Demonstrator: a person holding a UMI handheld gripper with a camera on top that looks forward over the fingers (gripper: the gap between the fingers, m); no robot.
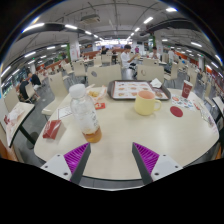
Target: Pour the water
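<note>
Fingers spread wide, nothing between them; gripper [110, 160] hangs over the near edge of the desk [120, 135], both purple pads facing in across an empty gap.

Task things: a clear bottle [84, 108] with amber liquid in its lower part stands upright just ahead of the left finger, slightly outside it. A yellowish cup [146, 101] (probably the pour target, hard to tell at this range) stands beyond the right finger, touching or just in front of a tray [128, 91]. Bottle and cup are well apart.

Risks:
- Bottle is tall and narrow; a finger clipping its side on approach would likely tip it toward the desk's left edge, which is near.
- It sits off the gripper's centre line, so a straight push forward would hit it with the left finger instead of straddling it.
- Can't tell if it has a cap on; if open, a tilt during carry spills early.
- Cup is light-looking and backed against the tray; bumping it with the bottle neck could knock it over.

Room: bare desk between bottle and cup, good lane for the carry. Red packet [52, 128] lies left of the bottle near the edge, a red item [177, 111] right of the cup, both off the lane. Near rim is right under the fingers.
</note>
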